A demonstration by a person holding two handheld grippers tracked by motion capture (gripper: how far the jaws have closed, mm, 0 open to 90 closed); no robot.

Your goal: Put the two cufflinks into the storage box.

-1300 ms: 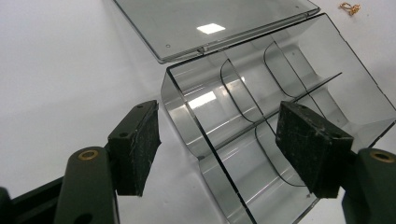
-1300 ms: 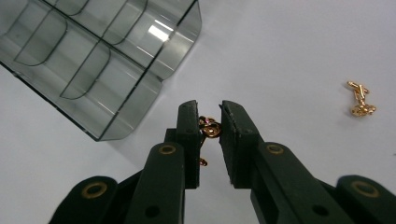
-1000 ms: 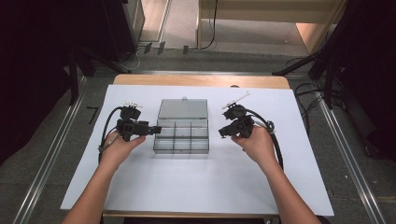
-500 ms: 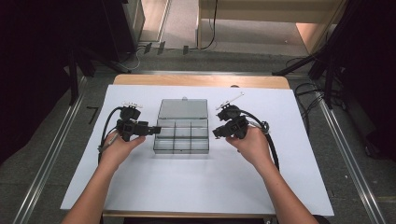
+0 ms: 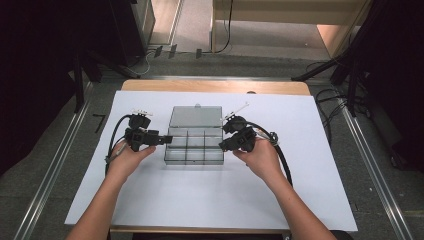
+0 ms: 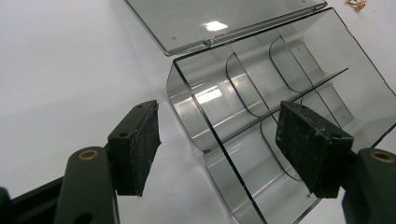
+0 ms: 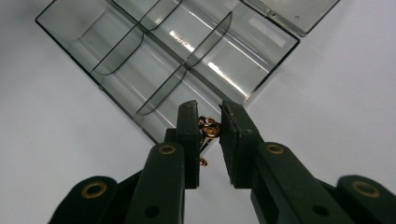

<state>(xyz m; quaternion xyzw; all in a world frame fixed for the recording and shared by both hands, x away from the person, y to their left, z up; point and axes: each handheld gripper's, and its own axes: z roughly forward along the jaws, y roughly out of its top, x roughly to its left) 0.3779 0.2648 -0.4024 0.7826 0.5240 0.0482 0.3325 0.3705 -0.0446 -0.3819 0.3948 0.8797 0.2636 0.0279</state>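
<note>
- The clear compartment box [image 5: 194,148] sits at the centre of the high view on the white table sheet [image 5: 310,175]. Its hinged lid [image 5: 195,116] lies flat open behind it, and every divided cell looks empty.
- The right gripper [image 7: 209,128] has its jaws nearly closed, pinching a small gold-coloured piece of jewellery [image 7: 208,129], perhaps an earring or fine chain. It hangs just above the near corner of the box, at the lower middle of the right gripper view.
- The left gripper [image 6: 224,144] is wide open and holds nothing. One jaw is outside the box's end wall and the other over a compartment, so it straddles that wall without touching it.
- A second gold trinket [image 6: 356,4] lies on the sheet at the upper right corner of the left gripper view.
- Judging by its look, the gold piece is very light, thin, slippery and easily bent. A gentle pinch on its thickest loop suits it best.
- The box is probably light, stiff plastic that slides on the sheet. Closing on the end wall would steady it.
</note>
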